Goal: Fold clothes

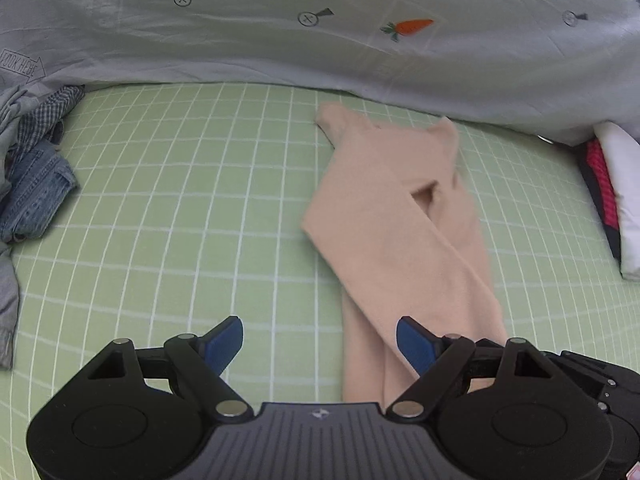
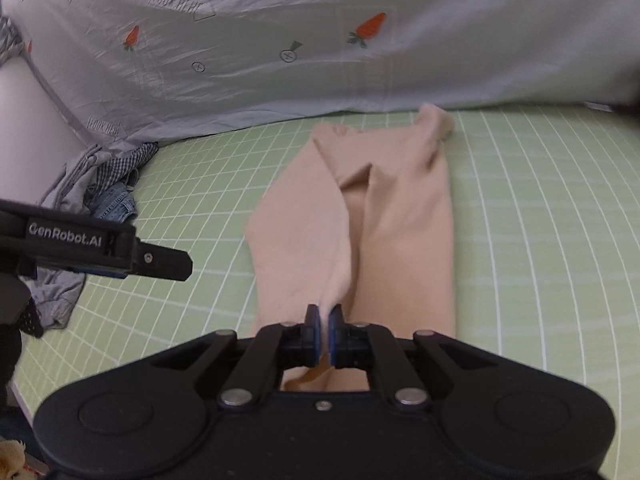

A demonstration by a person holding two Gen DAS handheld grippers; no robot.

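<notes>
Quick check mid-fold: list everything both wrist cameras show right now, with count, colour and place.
peach garment: one, peach, lengthwise on the mat, near end pinched.
grid mat: one, green with white lines, under everything.
quilt: one, pale grey with carrot prints, along the far edge.
clothes pile: one heap, denim, checked and grey, far left.
folded items: red-black and white, far right.
left gripper: open, empty, above the mat.
right gripper: shut on the peach garment.

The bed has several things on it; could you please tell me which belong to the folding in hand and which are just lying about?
In the job:
- peach garment
- right gripper, shut on the garment
- left gripper, open and empty

Lying about:
- clothes heap
- carrot-print duvet
- red, black and white item
- green sheet
</notes>
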